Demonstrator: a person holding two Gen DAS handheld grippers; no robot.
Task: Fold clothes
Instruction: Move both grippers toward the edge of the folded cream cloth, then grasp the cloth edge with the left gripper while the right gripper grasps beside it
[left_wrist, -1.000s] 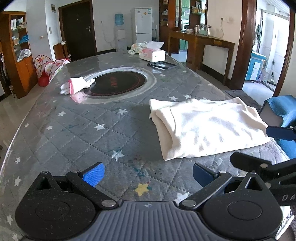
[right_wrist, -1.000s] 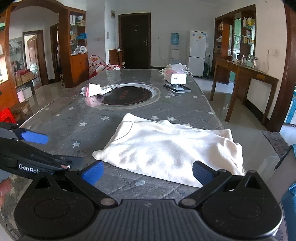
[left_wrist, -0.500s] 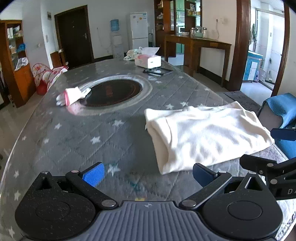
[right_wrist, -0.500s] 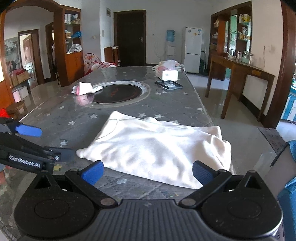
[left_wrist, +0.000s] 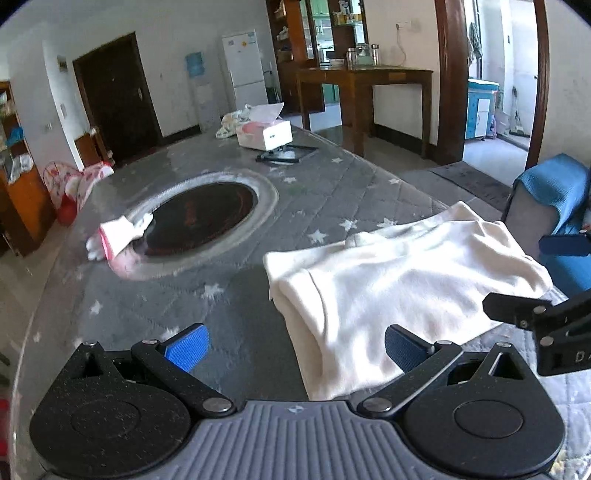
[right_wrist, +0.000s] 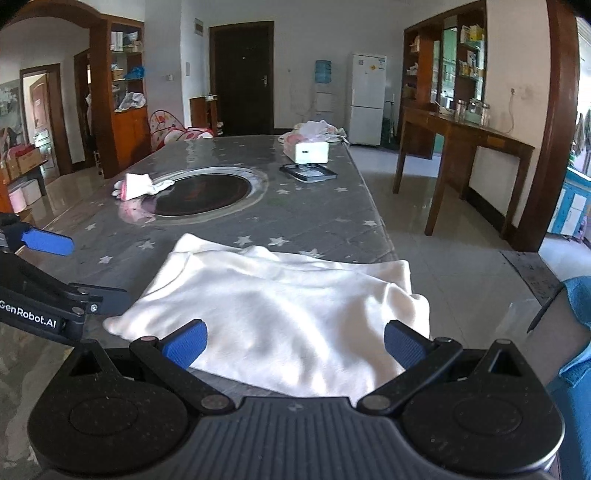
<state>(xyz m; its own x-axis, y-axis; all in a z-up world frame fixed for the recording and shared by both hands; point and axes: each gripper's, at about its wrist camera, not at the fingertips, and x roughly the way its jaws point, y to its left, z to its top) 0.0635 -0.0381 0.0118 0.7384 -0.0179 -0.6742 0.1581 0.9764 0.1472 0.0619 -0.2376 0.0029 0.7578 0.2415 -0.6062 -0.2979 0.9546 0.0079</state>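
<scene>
Both grippers have drawn nearer the folded garment; only right wrist shows floor.

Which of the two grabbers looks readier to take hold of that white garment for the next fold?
Probably the right gripper: it is open with the white garment lying squarely between its fingers. The left gripper, also open, faces only the garment's end, half over bare table.

Cream garment lies folded flat at the table's near edge
</scene>
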